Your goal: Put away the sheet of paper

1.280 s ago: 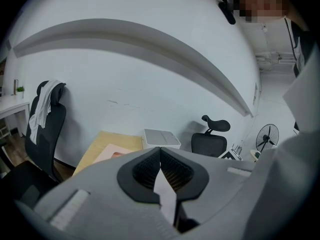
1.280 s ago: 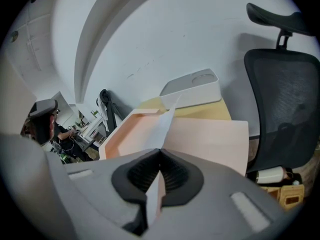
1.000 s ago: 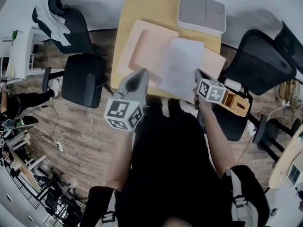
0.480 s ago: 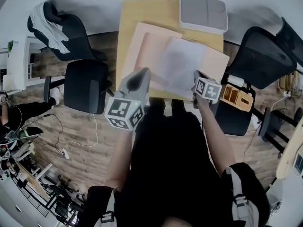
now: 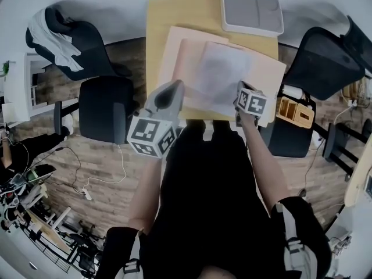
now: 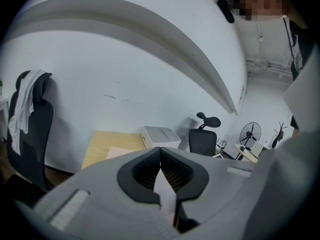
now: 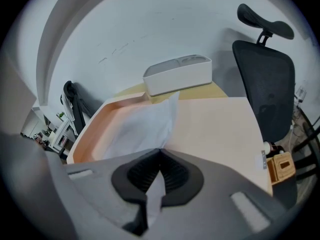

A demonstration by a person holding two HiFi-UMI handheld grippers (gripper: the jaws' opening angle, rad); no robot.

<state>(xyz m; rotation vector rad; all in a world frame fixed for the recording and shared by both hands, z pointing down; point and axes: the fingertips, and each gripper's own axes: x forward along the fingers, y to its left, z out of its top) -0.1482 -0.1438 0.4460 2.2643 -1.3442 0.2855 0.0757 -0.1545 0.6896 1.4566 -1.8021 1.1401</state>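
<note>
The right gripper (image 7: 160, 153) jaws pinch the sheet of paper (image 7: 142, 126) by its near edge over the open folder (image 7: 220, 129), apparently for filing; the left gripper (image 6: 160, 153) jaws are pressed together, idle.

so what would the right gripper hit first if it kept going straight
The right gripper, shut on the sheet of paper, would likely meet the peach folder first; depth unclear.

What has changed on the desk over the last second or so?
The right gripper, shut on the sheet of paper, has edged forward and left, drawing the sheet slightly further over the open peach folder. The left gripper has stayed put, shut on what looks like the sheet's near edge. Desk and white box are unchanged.
</note>
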